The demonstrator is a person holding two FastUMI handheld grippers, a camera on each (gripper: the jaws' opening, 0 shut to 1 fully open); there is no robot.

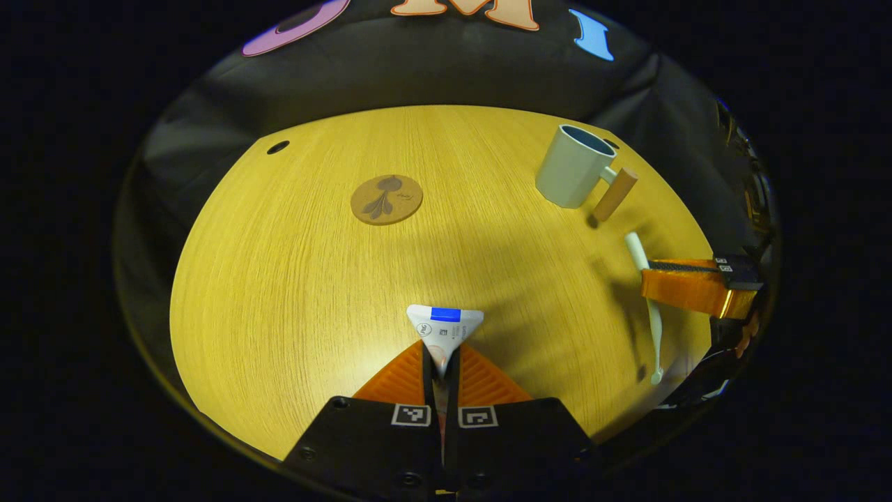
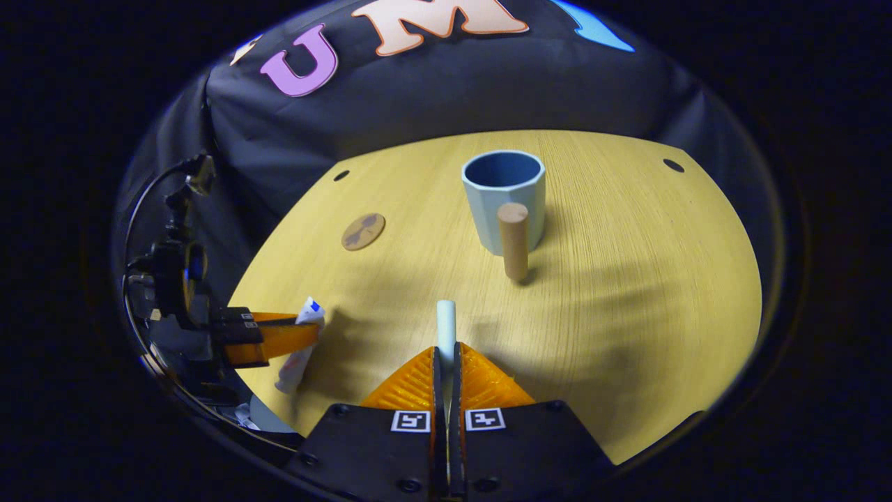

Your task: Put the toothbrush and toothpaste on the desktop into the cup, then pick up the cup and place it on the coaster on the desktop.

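Wooden worktop (image 1: pixel 293 279): both items gripped, cup (image 2: pixel 503 199) empty and standing well apart from coaster (image 1: pixel 387 199).
Left gripper (image 1: pixel 442 369) jaws clamp toothpaste (image 1: pixel 444 331); right gripper (image 2: pixel 446 369) jaws clamp toothbrush (image 2: pixel 446 324). Next, probably, each gets carried over the cup's mouth.

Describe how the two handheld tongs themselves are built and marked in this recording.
Both tongs, left and right, have a black blocky body carrying two small square black-and-white coded markers, one per side. The fingers are ribbed wedges tapering to narrow tips. In the right gripper view, black cabling loops behind the left unit's body.
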